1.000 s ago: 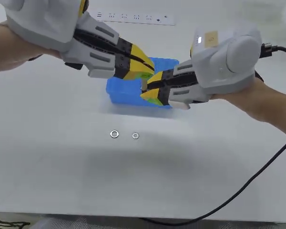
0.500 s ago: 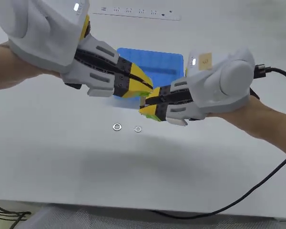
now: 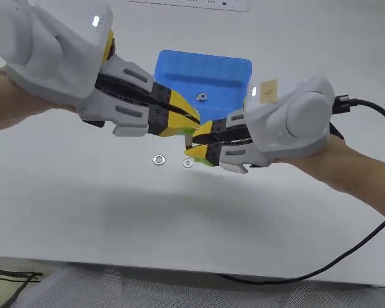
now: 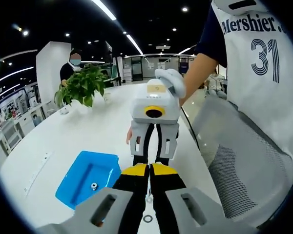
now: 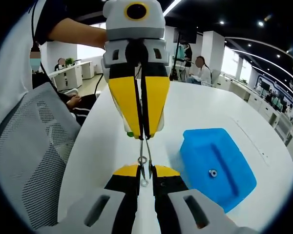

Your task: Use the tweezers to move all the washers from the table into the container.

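Note:
Two steel washers (image 3: 158, 160) (image 3: 188, 163) lie on the white table in front of the blue container (image 3: 179, 64). A third washer (image 3: 201, 97) rests inside the container. My left gripper (image 3: 191, 122) reaches in from the upper left, shut on thin metal tweezers (image 5: 144, 153). My right gripper (image 3: 191, 149) comes from the right and meets it tip to tip, its jaws closed around the tweezers' lower end. In the right gripper view the tweezer tips hang just over the two washers (image 5: 142, 160) (image 5: 144, 183), right above my right gripper (image 5: 140, 171).
A black cable (image 3: 346, 244) trails from the right gripper across the table's front right. A power strip (image 3: 192, 3) lies at the far edge. A mesh chair (image 5: 34, 161) stands off the table's near side.
Both grippers have come off the container toward the near side and now hover over the two table washers. The washer inside the container has come into sight. The head camera shifted too.

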